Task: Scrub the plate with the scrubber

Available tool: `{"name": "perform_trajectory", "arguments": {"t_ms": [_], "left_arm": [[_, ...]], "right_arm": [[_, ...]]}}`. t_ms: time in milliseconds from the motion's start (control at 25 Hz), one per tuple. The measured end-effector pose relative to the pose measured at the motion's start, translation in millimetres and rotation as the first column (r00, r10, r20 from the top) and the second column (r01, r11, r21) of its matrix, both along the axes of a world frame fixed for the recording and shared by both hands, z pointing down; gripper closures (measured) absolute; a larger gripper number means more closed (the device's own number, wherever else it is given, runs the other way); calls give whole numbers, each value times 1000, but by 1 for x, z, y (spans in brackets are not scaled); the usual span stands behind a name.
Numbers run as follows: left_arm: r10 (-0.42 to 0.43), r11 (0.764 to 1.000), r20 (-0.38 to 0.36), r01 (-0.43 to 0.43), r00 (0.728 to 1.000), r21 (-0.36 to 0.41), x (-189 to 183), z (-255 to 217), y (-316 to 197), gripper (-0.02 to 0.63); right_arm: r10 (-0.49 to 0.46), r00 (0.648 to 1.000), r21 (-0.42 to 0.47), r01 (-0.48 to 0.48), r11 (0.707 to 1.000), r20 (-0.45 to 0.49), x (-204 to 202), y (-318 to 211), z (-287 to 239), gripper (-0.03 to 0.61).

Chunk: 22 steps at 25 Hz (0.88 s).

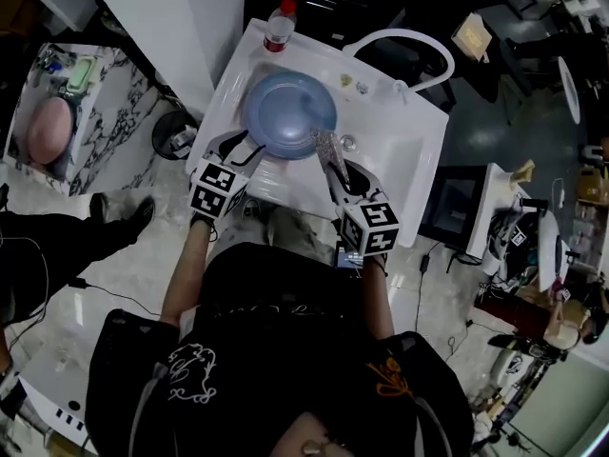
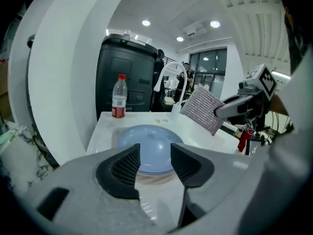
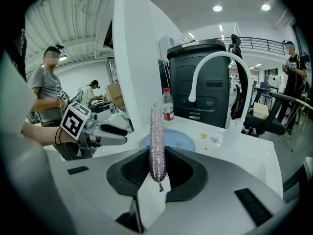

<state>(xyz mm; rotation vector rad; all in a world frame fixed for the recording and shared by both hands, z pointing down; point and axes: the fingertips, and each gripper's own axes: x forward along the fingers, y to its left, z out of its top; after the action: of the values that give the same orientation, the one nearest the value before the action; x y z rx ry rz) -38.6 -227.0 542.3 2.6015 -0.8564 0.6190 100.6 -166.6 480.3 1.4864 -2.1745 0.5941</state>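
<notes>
One plate (image 1: 288,114), one scrubber (image 1: 327,148), one bottle (image 1: 280,27): the plate is lying in the sink (image 1: 404,146), and the scrubber is sitting clamped in our right gripper (image 3: 157,154) near its rim. We're lining up the scrub, left gripper (image 2: 155,153) gaping empty at the near edge; next, we reckon, scrubber down onto plate.

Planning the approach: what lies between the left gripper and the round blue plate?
Nothing but bare white sink surface separates the left gripper from the round blue plate, per the left gripper view.
</notes>
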Motion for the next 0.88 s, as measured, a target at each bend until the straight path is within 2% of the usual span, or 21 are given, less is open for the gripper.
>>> {"name": "perform_trajectory", "arguments": {"t_ms": [200, 320, 480, 640, 800, 880], "left_arm": [[-56, 995, 47, 59, 997, -82, -7, 31, -17, 411], [-88, 986, 71, 97, 994, -132, -8, 49, -26, 399], [-104, 977, 125, 125, 987, -173, -8, 73, -32, 396], [-121, 971, 160, 150, 980, -185, -9, 85, -36, 396], [-136, 966, 164, 167, 977, -198, -7, 91, -39, 396], [-131, 964, 175, 167, 976, -205, -6, 95, -40, 396]], "right_arm": [[-104, 989, -4, 105, 995, -102, 8, -37, 6, 500], [-190, 961, -31, 187, 982, -200, 12, -61, 23, 499], [-275, 919, -74, 265, 961, -282, 10, -95, 50, 500], [-305, 904, -129, 278, 952, -299, 5, -131, 84, 500], [-286, 912, -166, 246, 955, -294, -2, -165, 114, 500], [-280, 904, -182, 231, 956, -322, -5, -180, 124, 500]]}}
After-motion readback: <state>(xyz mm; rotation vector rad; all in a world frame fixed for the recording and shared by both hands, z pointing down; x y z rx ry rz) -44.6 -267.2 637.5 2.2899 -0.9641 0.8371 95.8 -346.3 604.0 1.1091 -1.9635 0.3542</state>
